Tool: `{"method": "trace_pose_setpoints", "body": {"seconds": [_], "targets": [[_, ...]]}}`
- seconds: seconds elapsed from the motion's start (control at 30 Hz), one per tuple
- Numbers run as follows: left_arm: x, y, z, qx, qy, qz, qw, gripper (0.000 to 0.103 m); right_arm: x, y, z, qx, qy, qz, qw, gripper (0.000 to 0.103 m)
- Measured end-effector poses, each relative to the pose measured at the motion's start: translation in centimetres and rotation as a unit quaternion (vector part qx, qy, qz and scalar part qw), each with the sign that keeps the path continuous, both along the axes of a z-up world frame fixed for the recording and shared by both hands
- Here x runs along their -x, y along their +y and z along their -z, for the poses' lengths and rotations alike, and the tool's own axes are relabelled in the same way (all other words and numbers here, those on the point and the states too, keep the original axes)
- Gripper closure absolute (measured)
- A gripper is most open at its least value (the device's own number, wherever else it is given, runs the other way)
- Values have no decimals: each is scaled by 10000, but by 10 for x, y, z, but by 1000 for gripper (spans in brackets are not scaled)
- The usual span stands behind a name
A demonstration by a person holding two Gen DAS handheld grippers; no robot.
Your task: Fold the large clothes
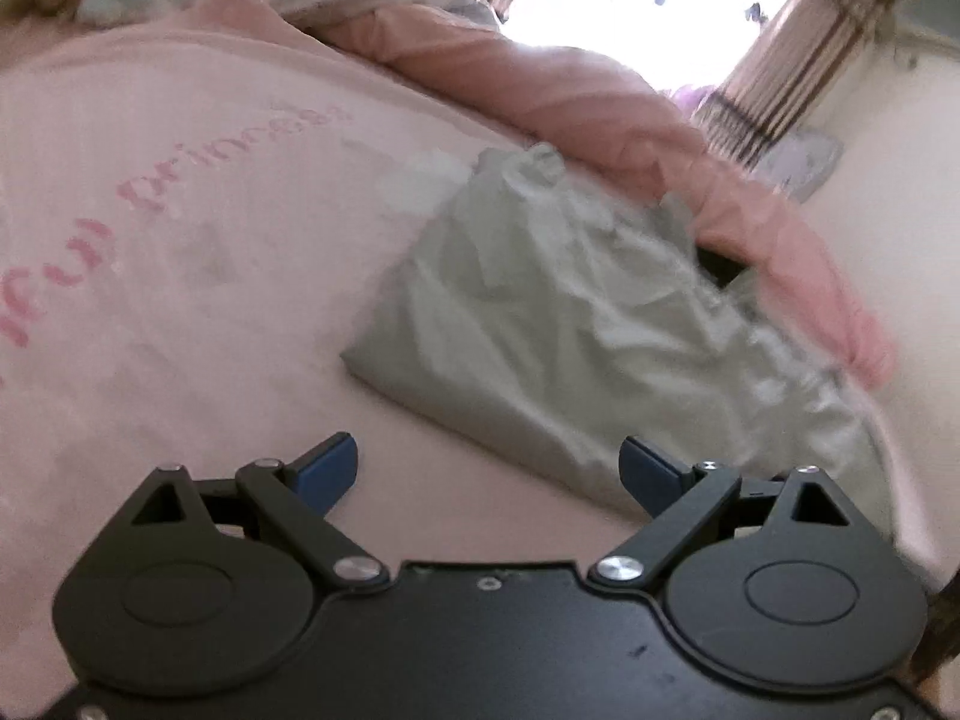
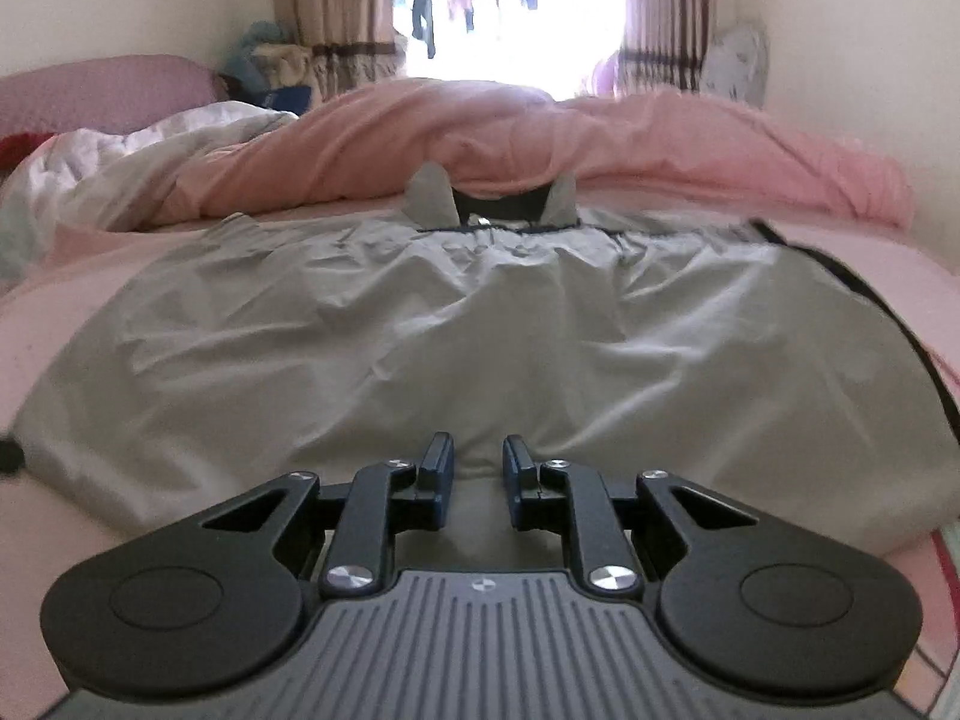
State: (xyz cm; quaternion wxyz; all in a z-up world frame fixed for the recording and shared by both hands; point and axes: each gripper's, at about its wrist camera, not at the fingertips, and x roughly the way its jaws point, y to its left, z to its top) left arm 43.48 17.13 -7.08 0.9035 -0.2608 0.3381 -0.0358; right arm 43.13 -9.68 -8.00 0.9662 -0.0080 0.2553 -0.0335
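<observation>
- Grey garment (image 2: 456,324), wrinkled and spread flat, fills the middle of the right wrist view; its collar end, with a dark inner band, points to the upper centre of the frame, and a dark strip runs down its right edge.
- In the left wrist view the same grey garment (image 1: 576,324) lies right of centre, slanting from the upper middle to the lower right, blurred along its right side.
- Pink sheet (image 1: 198,276) lies under it, with darker pink lettering across the left of that frame.
- Rumpled pink quilt (image 2: 540,138) is heaped just beyond the collar, across the upper part of the right wrist view; a white quilt (image 2: 120,162) lies bunched at the upper left.
- Window (image 2: 510,6), very bright, sits at the top centre, with striped curtains (image 2: 336,18) on either side.
- Left gripper (image 1: 489,468) is at the bottom of its frame, blue-padded fingers spread wide over bare sheet, nothing between them; the garment's near edge is just beside the right-hand finger.
- Right gripper (image 2: 477,468) is at the bottom centre of its frame over the garment's near hem; its fingers stand close together with a narrow gap, and whether cloth is pinched there cannot be told.
</observation>
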Motion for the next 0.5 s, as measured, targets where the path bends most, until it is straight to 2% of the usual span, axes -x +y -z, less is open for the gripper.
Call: {"method": "trace_pose_setpoints", "body": {"seconds": [0.13, 0.2, 0.37, 0.5], "targets": [[-6, 4, 6, 893, -60, 64, 9960, 7, -1, 0, -1, -13, 20, -49, 10000, 80], [-8, 4, 11, 1154, -163, -32, 9932, 7, -1, -1, 0, -20, 2, -72, 10000, 80], [-14, 5, 15, 1442, -339, -240, 9887, 7, -4, -4, 0, -102, -12, -104, 9999, 79], [-21, 4, 13, 1410, -455, -329, 9884, 7, -3, -4, 1, -139, -29, -106, 9998, 79]]}}
